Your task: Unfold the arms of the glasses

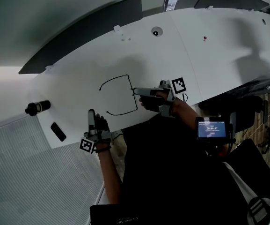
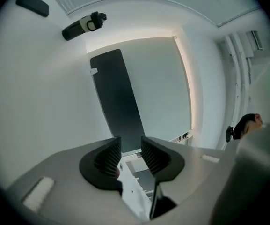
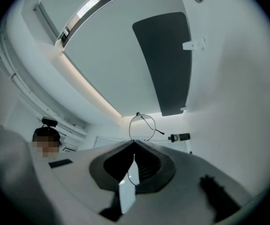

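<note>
A big white table (image 1: 78, 74) fills the head view. The left gripper (image 1: 91, 112) has its jaws apart with nothing in them, near the glasses (image 1: 130, 86). The right gripper (image 1: 135, 92) pinches the front of the glasses, whose thin arms stick out away from it.

the head view looks steeply down from above the person onto the white table (image 1: 78, 74). each gripper view sits low behind its own jaws, facing out across the tabletop, the right one close on the glasses (image 3: 142, 127) at 12 o'clock. all three share the black cylinder (image 1: 37, 107) and dark panel (image 1: 88, 32).
</note>
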The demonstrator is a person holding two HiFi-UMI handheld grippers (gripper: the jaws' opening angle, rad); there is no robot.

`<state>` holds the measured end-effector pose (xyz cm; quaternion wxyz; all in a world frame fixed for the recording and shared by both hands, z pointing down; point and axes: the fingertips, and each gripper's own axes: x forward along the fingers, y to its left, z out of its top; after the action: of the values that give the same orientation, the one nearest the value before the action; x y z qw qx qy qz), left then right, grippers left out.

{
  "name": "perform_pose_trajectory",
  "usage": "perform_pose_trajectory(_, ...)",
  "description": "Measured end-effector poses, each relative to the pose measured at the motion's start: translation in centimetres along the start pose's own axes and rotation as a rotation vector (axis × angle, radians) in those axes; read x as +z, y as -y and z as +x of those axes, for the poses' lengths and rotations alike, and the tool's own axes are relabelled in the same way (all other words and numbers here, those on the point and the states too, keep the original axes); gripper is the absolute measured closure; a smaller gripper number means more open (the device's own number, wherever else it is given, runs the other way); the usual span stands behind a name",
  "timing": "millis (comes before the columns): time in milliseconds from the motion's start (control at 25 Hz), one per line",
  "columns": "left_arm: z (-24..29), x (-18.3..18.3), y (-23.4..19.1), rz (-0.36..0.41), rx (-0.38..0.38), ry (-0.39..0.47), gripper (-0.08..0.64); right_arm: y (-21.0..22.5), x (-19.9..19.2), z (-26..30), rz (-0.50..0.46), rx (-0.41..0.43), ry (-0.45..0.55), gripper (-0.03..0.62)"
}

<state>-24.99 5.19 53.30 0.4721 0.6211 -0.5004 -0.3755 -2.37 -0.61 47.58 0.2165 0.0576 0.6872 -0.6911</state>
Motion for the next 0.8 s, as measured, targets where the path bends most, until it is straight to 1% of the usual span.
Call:
perform_pose_trajectory(200,-0.3,-3.5,1.7,-0.01,-0.058,0.008,0.437,-3.1,0.8,1.1,0.007,0.124,0.056,0.581)
perform_pose_trajectory(280,-0.1,-4.3,2.4,-0.017,-0.082,0.005,0.437,-4.0,0.9,1.4,-0.002,0.159,0.061,0.581)
perform_pose_trajectory(360,0.0,-5.0,2.9,-0.009,-0.089,-0.011,0.44,-4.4,0.7,1.7,-0.012,0.182,0.058,0.581)
perform_pose_trajectory(520,0.4,-6.1,3.6,0.012,-0.11,-0.038,0.45,-4.4,0.4,1.7,-0.039,0.19,0.053,0.581)
perform_pose_trajectory(680,0.6,-6.2,5.1,0.012,-0.167,-0.023,0.462,-4.3,0.6,1.4,-0.038,0.196,0.063,0.581)
perform_pose_trajectory(800,1.0,-6.7,6.3,0.033,-0.209,-0.05,0.471,-4.3,0.5,1.1,-0.03,0.192,0.07,0.581)
